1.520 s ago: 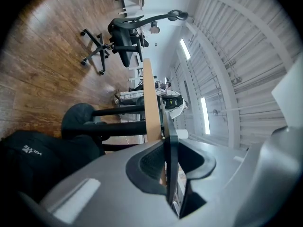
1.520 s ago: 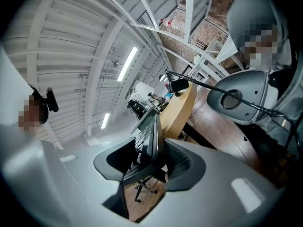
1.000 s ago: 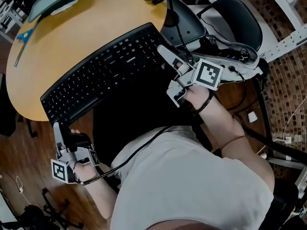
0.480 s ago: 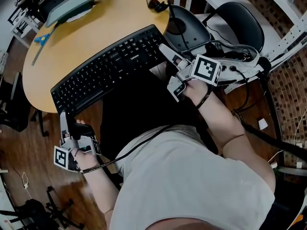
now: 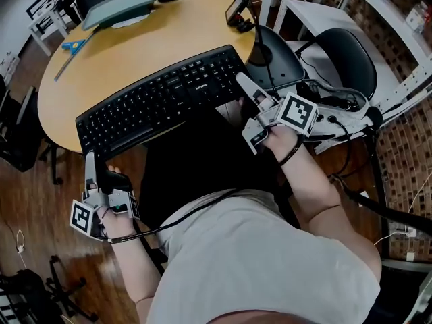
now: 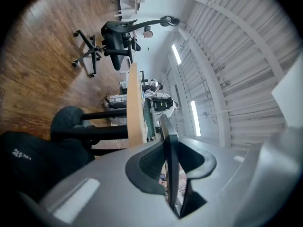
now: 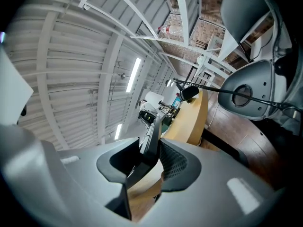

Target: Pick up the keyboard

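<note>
The keyboard (image 5: 158, 100) is lying along the near edge of the desk (image 5: 135, 52), its long axis running from one side to the other, with the left hand-held gripper (image 5: 96, 171) clamping its left end and the right hand-held gripper (image 5: 248, 103) clamping its right end.

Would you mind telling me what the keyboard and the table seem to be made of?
Keyboard: most likely black plastic with a matte finish, judging by its moulded keys, white legends and dull surface. Table: wood or a wood-look laminate, smooth and light tan with an even tone; the pictures do not settle which.
</note>
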{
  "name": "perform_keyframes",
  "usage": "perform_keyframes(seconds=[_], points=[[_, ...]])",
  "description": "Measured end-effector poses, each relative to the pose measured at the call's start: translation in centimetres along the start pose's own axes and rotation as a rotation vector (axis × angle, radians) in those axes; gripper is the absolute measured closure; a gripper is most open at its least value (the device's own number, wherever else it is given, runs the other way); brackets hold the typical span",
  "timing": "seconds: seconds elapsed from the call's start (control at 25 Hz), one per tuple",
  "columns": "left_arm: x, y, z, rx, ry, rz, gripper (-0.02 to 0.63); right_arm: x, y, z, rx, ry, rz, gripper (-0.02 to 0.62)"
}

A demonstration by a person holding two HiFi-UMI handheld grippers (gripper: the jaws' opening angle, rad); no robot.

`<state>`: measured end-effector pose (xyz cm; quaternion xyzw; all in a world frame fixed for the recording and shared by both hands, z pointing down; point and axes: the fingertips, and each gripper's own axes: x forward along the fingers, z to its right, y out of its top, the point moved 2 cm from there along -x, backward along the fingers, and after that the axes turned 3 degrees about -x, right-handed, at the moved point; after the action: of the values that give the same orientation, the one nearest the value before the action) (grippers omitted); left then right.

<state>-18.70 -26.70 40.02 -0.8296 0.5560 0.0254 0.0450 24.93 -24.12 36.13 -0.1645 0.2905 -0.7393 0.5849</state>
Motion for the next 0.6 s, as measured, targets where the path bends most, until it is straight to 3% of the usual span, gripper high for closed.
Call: perform_keyframes(seconds=[0.6], points=[[1.1,0.4,-1.6,0.110,-0.145,0.012,0.462,1.4,-1.2,1.8,-0.061,0.180,0.094,0.459]])
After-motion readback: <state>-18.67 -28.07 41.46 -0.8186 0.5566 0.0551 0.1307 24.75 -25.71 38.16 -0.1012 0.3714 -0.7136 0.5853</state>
